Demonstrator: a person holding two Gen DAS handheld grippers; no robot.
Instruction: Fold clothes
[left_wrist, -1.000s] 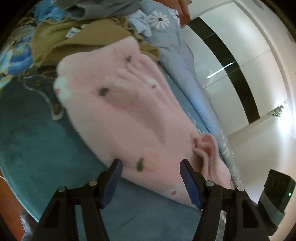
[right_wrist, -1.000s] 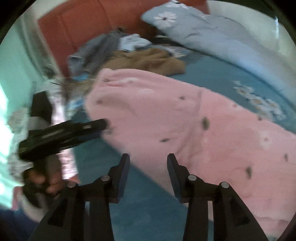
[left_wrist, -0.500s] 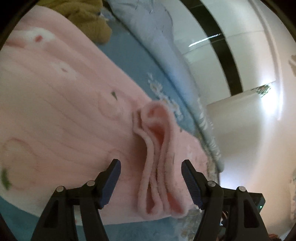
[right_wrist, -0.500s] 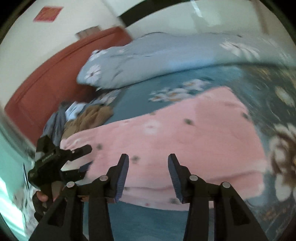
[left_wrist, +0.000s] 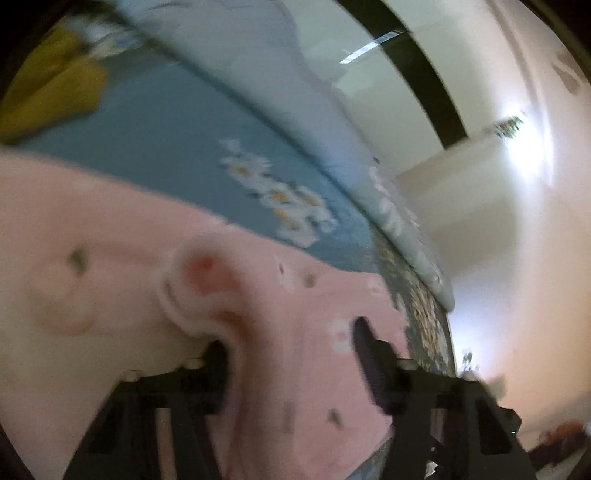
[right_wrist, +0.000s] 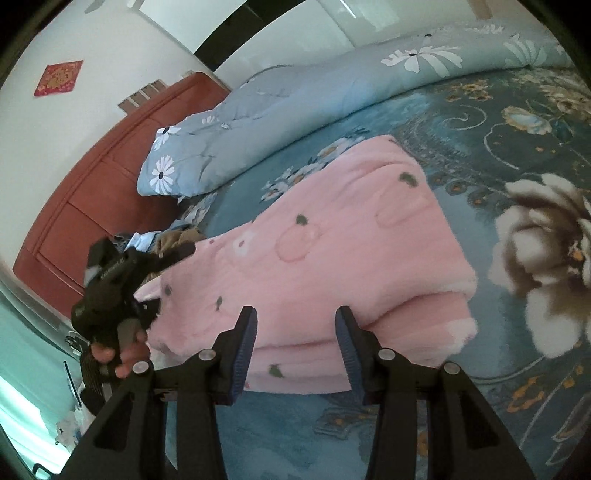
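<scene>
Right gripper nearest the lens in the right wrist view, jaws apart with nothing between them, hanging just off the near folded edge of the pink fleece garment; the garment (pink, dotted with small dark leaf marks and pale flowers) lies folded in layers on the teal floral bedspread, its thick stacked edges facing the camera.

Left gripper has just been closing its jaws; a raised fold of the pink fleece garment sits between them, cloth bulging up against the left finger; the view is too blurred to say whether the pads actually press the cloth. In the right wrist view the left gripper shows at the garment's far-left corner, a hand on its grip.

Beyond the garment: a heap of clothes, brown and pale blue, by the left gripper; then the grey-blue daisy-print quilt rolled along the far side of the bed; the red-brown wooden headboard behind it; white wall with a red square paper decoration.
</scene>
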